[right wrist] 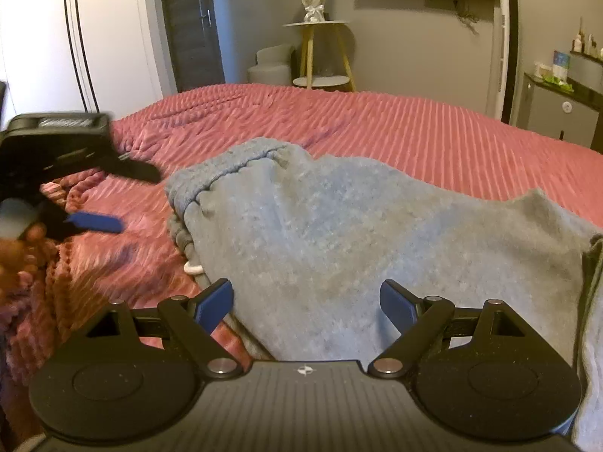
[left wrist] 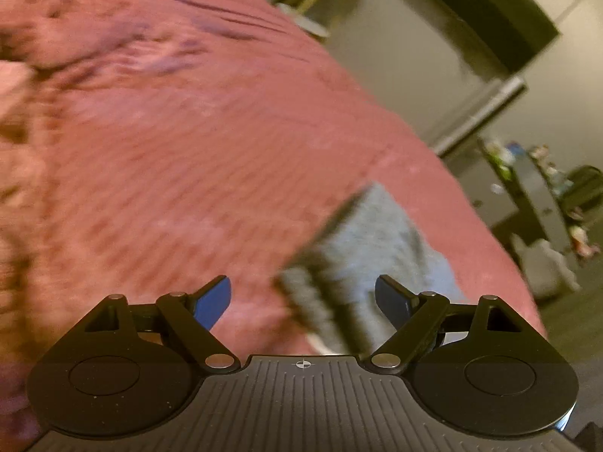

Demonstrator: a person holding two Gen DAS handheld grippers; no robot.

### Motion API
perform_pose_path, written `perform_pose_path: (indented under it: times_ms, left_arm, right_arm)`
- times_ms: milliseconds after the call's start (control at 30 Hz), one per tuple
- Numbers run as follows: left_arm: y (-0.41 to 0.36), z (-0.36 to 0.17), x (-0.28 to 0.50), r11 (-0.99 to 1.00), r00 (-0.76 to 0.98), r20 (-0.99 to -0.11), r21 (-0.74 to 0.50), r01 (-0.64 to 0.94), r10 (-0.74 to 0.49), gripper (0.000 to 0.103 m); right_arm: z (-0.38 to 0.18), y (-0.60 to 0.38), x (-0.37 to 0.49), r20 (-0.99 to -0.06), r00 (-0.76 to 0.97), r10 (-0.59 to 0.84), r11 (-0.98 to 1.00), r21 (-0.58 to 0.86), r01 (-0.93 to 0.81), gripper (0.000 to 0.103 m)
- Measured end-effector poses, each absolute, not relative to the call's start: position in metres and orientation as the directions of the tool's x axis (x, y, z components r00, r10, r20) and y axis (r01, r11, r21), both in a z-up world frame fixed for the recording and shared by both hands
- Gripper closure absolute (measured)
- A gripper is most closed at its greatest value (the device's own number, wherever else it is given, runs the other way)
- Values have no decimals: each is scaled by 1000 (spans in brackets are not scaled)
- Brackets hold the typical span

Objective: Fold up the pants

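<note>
The jaws of the right gripper (right wrist: 305, 303) are spread wide over the grey pants (right wrist: 339, 233), with nothing clamped between them. The jaws of the left gripper (left wrist: 303, 301) are likewise parted and empty, held above the pants' ribbed waistband (left wrist: 324, 293). The pants are laid across the pink ribbed bedspread (right wrist: 414, 128). Beyond the bed a small round side table (right wrist: 320, 24) is seen against the wall.

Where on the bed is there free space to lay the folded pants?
The ribbed pink bedspread is bare beyond the grey fleece pants, toward the small round side table. Left of the pants it is crowded by the left hand-held gripper.
</note>
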State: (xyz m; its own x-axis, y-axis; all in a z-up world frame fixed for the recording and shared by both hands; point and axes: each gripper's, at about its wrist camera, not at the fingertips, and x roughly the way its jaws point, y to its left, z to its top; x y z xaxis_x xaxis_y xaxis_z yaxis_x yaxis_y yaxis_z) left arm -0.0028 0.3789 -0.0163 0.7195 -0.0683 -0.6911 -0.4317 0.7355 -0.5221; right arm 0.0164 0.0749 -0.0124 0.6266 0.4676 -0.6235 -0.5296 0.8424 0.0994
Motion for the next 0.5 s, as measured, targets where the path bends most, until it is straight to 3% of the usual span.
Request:
perform_pose_path:
  times_ms: [133, 300, 367, 433, 500]
  left_arm:
    - [371, -7, -16, 808, 666, -743, -352, -472, 66, 14]
    - [354, -7, -14, 871, 638, -761, -226, -436, 122, 14]
    - [349, -13, -13, 887, 631, -768, -212, -409, 108, 14]
    - [345, -19, -12, 897, 634, -770, -227, -380, 74, 14]
    - [343, -22, -11, 902, 654, -757, -269, -337, 19, 14]
  right_arm:
    - [-15, 91, 18, -614, 639, 464, 841, 79, -536, 17]
    - [-20, 113, 20, -607, 641, 470, 820, 32, -571, 21]
    - [-22, 123, 22, -613, 641, 462, 808, -7, -589, 39]
    - [-25, 132, 24, -622, 635, 459, 791, -41, -611, 72]
    - [-24, 135, 27, -626, 635, 453, 787, -54, -615, 92]
